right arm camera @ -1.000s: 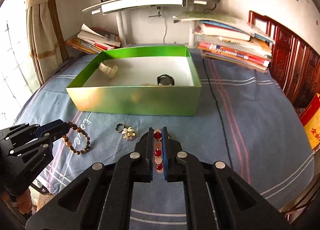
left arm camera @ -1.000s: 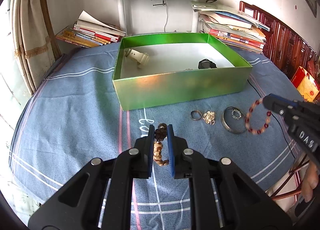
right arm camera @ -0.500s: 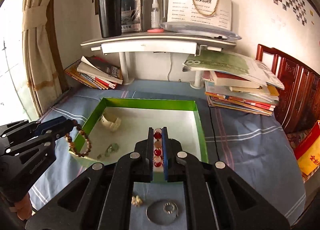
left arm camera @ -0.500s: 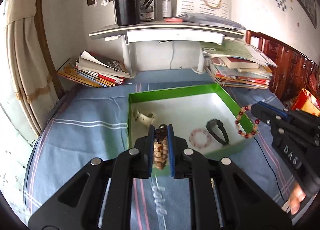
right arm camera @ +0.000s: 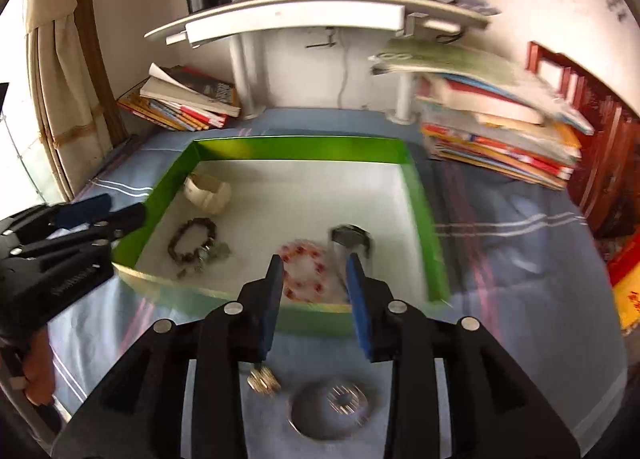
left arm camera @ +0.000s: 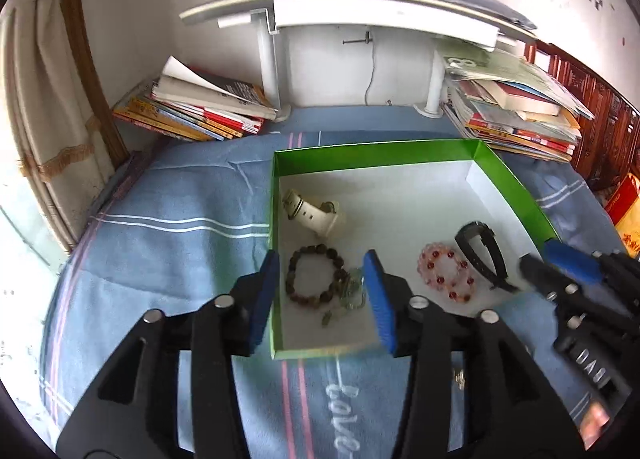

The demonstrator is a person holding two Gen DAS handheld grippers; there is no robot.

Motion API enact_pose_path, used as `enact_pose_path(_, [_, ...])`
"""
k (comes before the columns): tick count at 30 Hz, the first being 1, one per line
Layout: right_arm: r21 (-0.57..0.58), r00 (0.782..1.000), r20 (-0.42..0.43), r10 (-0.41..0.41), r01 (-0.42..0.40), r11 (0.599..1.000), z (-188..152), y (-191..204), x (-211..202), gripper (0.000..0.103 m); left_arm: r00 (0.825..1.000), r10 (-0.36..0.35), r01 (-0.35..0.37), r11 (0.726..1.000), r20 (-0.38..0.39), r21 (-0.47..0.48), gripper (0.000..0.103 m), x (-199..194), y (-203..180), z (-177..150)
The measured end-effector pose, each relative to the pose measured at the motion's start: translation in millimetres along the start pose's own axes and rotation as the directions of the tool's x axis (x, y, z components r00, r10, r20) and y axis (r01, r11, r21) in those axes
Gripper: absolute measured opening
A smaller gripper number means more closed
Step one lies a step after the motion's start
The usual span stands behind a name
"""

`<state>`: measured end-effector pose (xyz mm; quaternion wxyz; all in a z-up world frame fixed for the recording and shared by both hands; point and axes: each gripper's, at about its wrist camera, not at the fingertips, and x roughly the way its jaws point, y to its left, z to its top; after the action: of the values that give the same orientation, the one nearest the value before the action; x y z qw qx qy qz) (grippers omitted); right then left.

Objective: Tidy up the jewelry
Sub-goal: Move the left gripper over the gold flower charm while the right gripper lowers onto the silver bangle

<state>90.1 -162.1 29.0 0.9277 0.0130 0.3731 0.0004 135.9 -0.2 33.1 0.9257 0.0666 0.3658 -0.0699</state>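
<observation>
Blue striped cloth [left arm camera: 180, 227] covers the work surface; book stacks [left arm camera: 192, 111] line the wall beneath a white shelf [left arm camera: 360, 7].

Green box [left arm camera: 512, 179], open-topped, white floor. Contents: brown bead bracelet [left arm camera: 316, 275] by the near left wall; red-and-pink bead bracelet [left arm camera: 446, 277] to its right, touching a black watch [left arm camera: 482, 255]; cream watch [left arm camera: 316, 213] farther back; small greenish pieces [left arm camera: 348, 299] beside the brown bracelet, kind not made out.

Left gripper [left arm camera: 322, 295]: jaws spread wide, nothing held, above the box's near left corner. Right gripper [right arm camera: 316, 295]: jaws apart, nothing held, over the near wall.

Right wrist view is motion-blurred; the box's near wall is partly hidden by the fingers. Only there are seen a silver bangle [right arm camera: 330, 409] enclosing a small ring, and a gold trinket [right arm camera: 264, 379], on cloth before the box. Bare box floor lies toward the far wall.
</observation>
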Motion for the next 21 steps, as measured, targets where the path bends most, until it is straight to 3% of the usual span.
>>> enact_pose_path(3, [0.001, 0.997, 0.031, -0.069, 0.069, 0.998, -29, -12, -32, 0.043, 0.998, 0.021, -0.024, 0.999, 0.053, 0.041, 0.053, -32, -8, -21])
enact_pose_path(5, [0.005, 0.996, 0.017, -0.086, 0.086, 0.996, -48, -21, -39, 0.045, 0.996, -0.018, 0.014, 0.998, 0.083, 0.058, 0.064, -51, -14, -38])
enact_pose_path(9, [0.043, 0.992, -0.105, -0.073, 0.078, 0.996, -81, -38, -17, 0.046, 0.997, -0.078, 0.077, 0.990, 0.004, 0.117, 0.064, -42, -40, -62])
enact_pose_path(10, [0.049, 0.989, -0.130, -0.072, 0.079, 0.996, -87, -40, -10, 0.046, 0.996, -0.081, 0.083, 0.987, -0.020, 0.135, 0.063, -33, -48, -66])
enact_pose_path(12, [0.059, 0.985, -0.161, -0.061, 0.071, 0.996, -94, -41, 1, 0.045, 0.994, -0.081, 0.093, 0.982, -0.077, 0.166, 0.049, -14, -64, -72])
enact_pose_path(13, [0.060, 0.985, -0.167, -0.054, 0.065, 0.996, -95, -40, 4, 0.045, 0.992, -0.083, 0.099, 0.979, -0.097, 0.176, 0.036, -8, -70, -74])
enact_pose_path(16, [0.066, 0.982, -0.184, -0.042, 0.055, 0.996, -101, -38, 10, 0.045, 0.983, -0.124, 0.149, 0.971, -0.136, 0.188, 0.035, 5, -82, -79])
enact_pose_path(21, [0.067, 0.982, -0.185, -0.038, 0.051, 0.996, -103, -33, 11, 0.046, 0.973, -0.194, 0.215, 0.960, -0.126, 0.180, 0.038, 5, -88, -78])
